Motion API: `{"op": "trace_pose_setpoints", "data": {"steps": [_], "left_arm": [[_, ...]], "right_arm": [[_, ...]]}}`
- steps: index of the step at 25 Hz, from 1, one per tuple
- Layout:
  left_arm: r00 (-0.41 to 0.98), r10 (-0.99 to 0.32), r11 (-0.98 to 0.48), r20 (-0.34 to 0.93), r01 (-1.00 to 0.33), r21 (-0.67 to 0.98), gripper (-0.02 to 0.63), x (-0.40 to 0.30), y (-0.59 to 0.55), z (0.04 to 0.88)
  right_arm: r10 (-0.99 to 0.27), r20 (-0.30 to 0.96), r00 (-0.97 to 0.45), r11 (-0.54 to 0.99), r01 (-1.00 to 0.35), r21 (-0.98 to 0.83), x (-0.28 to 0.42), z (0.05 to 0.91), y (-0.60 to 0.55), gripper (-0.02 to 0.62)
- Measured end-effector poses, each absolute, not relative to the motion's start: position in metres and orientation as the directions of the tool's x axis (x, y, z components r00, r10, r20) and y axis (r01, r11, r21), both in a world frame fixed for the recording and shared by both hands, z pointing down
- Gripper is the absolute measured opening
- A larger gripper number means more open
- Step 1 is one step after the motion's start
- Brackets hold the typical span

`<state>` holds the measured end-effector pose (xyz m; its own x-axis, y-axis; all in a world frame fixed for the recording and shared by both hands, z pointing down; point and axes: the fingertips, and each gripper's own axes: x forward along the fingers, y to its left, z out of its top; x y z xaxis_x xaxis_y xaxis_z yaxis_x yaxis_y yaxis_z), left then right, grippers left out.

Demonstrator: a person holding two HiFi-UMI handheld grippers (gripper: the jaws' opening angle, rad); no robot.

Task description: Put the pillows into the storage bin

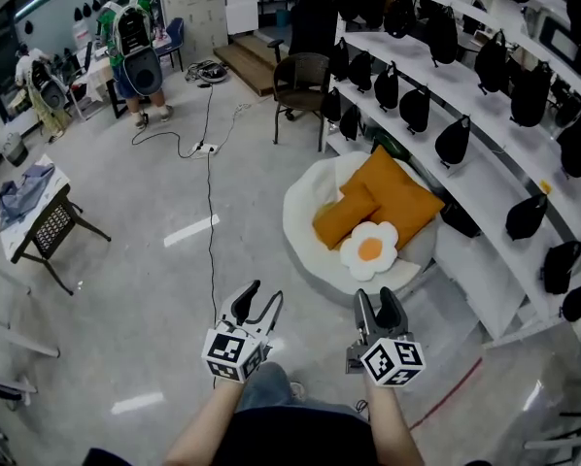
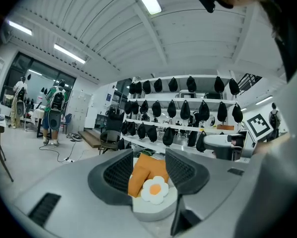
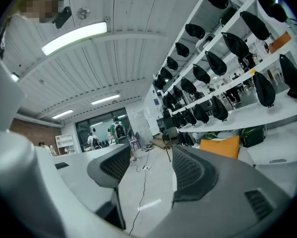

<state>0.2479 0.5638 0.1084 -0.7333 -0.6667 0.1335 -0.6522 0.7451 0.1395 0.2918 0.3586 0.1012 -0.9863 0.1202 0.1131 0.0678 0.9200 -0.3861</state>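
Observation:
Two orange pillows, a big one and a smaller one, lie with a white flower-shaped pillow on a round white bin on the floor by the shelves. My left gripper and right gripper hover side by side well short of it, both open and empty. In the left gripper view the open left gripper frames the smaller orange pillow, the flower pillow and the bin. The right gripper points past the bin, and the big orange pillow shows at its right.
White shelves hung with black bags run along the right. A dark chair stands beyond the bin. A black cable crosses the floor to a power strip. A small table stands at left, and people work far back.

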Motion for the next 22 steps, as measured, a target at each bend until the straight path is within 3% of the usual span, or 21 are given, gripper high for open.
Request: {"op": "trace_pose_setpoints", "data": {"steps": [12, 22], "left_arm": [[-0.726, -0.68, 0.733, 0.104, -0.668, 0.13, 0.196, 0.187, 0.535, 0.109], [-0.717, -0.687, 0.726, 0.118, -0.667, 0.168, 0.196, 0.055, 0.516, 0.129]], "right_arm": [[0.07, 0.086, -0.994, 0.923, 0.031, -0.384, 0.24, 0.1, 0.315, 0.247], [0.009, 0.126, -0.992, 0.924, -0.04, -0.379, 0.118, 0.118, 0.281, 0.247]]}}
